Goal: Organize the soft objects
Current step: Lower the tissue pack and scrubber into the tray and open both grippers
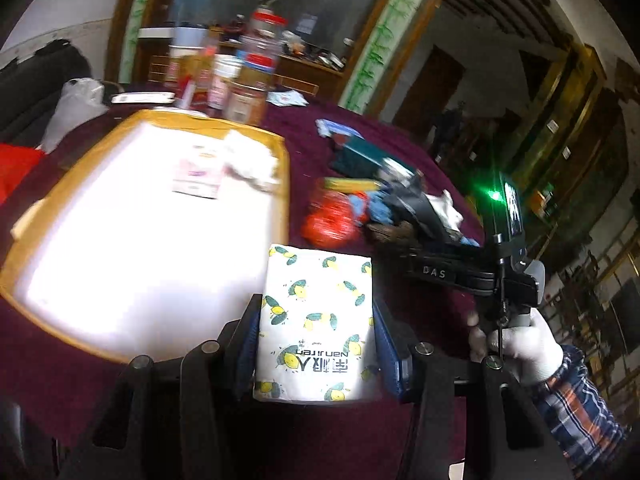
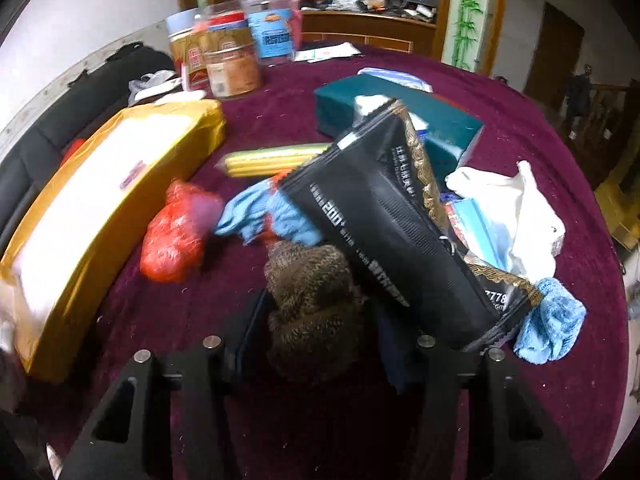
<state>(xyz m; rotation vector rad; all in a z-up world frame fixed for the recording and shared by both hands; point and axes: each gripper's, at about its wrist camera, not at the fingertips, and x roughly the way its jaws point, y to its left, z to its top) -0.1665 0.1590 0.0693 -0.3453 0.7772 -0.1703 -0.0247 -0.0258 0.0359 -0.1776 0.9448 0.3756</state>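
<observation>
The left gripper (image 1: 316,360) grips 1 lemon-print tissue pack (image 1: 316,324) across its sides; it looks light and squashy, so a mid-body hold suits it. The right gripper (image 2: 316,344) closes around 1 brown knitted bundle (image 2: 312,308), soft and compressible. Ahead of those jaws lie 1 black pouch (image 2: 392,240), 1 red bag (image 2: 176,236), 1 yellow roll (image 2: 272,158).
</observation>
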